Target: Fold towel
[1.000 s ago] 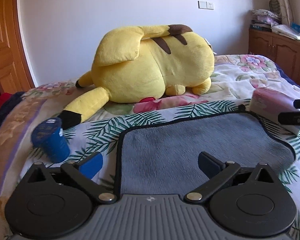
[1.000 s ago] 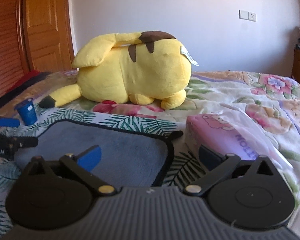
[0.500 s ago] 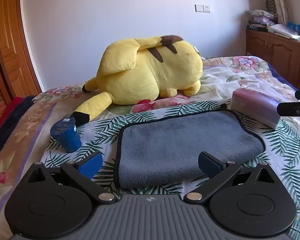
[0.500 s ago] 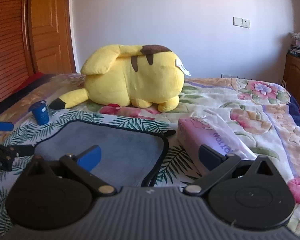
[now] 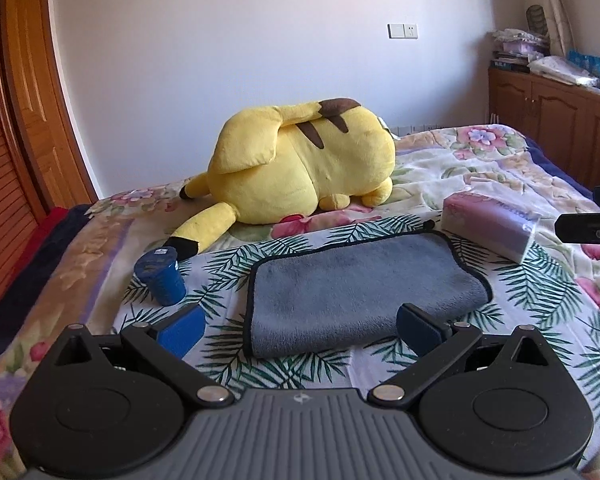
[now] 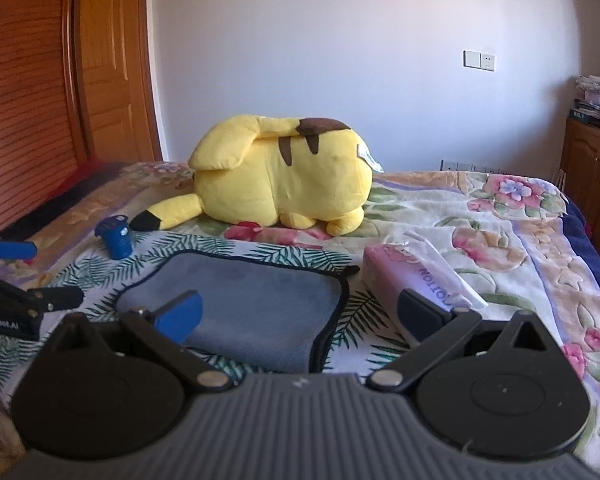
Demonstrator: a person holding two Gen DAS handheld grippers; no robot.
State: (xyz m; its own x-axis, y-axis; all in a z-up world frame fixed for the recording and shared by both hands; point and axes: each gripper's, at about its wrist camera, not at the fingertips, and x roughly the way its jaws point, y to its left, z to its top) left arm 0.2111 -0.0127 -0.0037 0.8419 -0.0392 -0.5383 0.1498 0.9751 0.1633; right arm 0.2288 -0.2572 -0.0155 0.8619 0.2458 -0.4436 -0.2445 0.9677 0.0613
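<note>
A grey towel (image 5: 360, 288) with a dark trim lies folded flat on the floral bedspread; it also shows in the right wrist view (image 6: 244, 304). My left gripper (image 5: 300, 326) is open and empty, held back above the towel's near edge. My right gripper (image 6: 300, 316) is open and empty, above the towel's near right corner. Each gripper shows at the edge of the other's view: the right one (image 5: 588, 228) at the right, the left one (image 6: 20, 280) at the left.
A big yellow plush toy (image 5: 304, 172) lies behind the towel. A blue cup (image 5: 162, 276) stands left of the towel. A pink tissue pack (image 5: 492, 224) lies right of it. Wooden cabinets (image 5: 560, 120) stand at the far right, a wooden door (image 6: 112, 64) at the left.
Both grippers have pulled back and up from the towel, so more of the bed shows. Both stayed open. The towel has not moved.
</note>
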